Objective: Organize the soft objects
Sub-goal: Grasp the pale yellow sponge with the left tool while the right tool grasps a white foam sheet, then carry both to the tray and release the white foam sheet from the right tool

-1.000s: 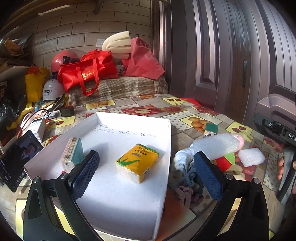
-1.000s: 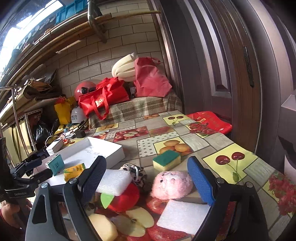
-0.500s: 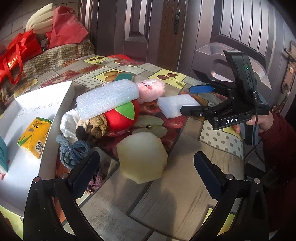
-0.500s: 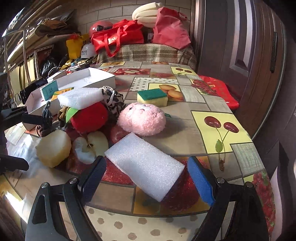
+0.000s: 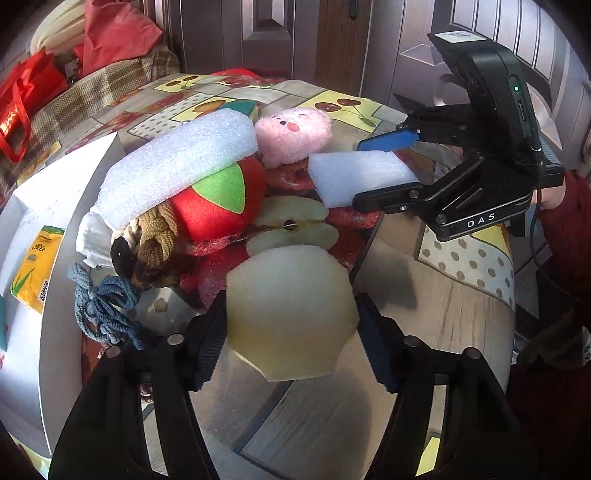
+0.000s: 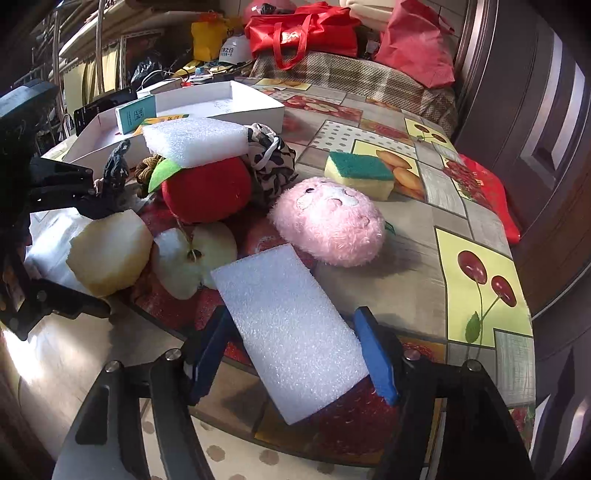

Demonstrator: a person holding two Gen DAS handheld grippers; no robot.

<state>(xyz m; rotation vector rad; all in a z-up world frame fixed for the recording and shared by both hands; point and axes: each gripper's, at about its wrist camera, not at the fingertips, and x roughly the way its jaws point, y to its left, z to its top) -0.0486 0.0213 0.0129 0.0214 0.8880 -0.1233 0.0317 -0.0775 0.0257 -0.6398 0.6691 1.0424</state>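
My left gripper (image 5: 291, 343) has its jaws around a pale yellow foam chunk (image 5: 291, 314) on the table, pads touching its sides. My right gripper (image 6: 295, 350) has its jaws around a white foam slab (image 6: 288, 328), which also shows in the left wrist view (image 5: 362, 177). Behind lie a pink plush (image 6: 328, 221), a red plush apple (image 6: 207, 190) with a second white foam slab (image 6: 195, 142) on top, and a green-yellow sponge (image 6: 358, 173). A white tray (image 6: 221, 105) holds a yellow tissue pack (image 5: 37, 266).
A blue cord bundle (image 5: 99, 306) and a brown braided toy (image 5: 155, 236) lie by the tray's edge. A patterned cloth (image 6: 269, 158) sits behind the apple. Red bags (image 6: 303, 33) pile at the back. A dark door (image 6: 535, 110) stands right of the table.
Both grippers have moved forward and narrowed: the left now encloses the yellow foam chunk, the right now encloses the white foam slab.
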